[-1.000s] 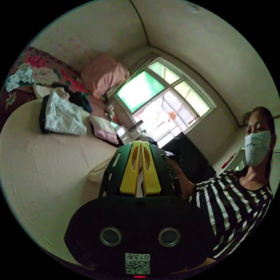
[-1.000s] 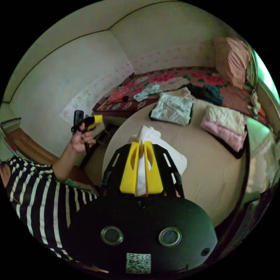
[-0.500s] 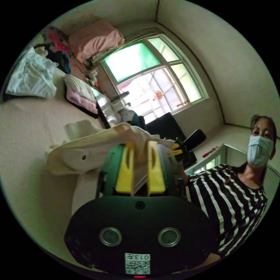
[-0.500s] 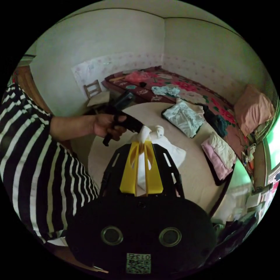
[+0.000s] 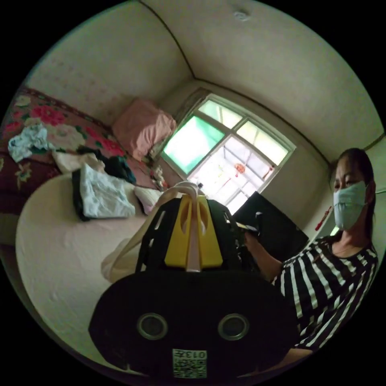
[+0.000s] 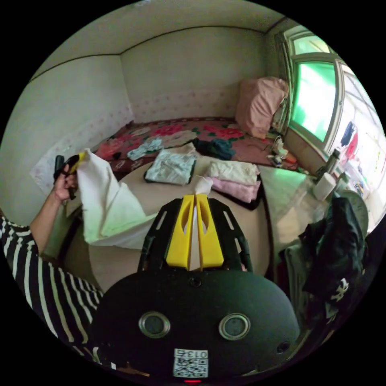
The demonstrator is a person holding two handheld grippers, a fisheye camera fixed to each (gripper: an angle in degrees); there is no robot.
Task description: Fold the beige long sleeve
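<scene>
The round surface (image 6: 257,233) in front of me carries folded stacks at its far edge, leaving the near part bare for folding. I have the beige long sleeve (image 6: 106,209) lifted above it, stretched between both hands so it hangs open. My left gripper (image 6: 80,157) pinches one end up high; my right gripper (image 6: 196,201) is clamped on the other, cloth poking out past its tips.
</scene>
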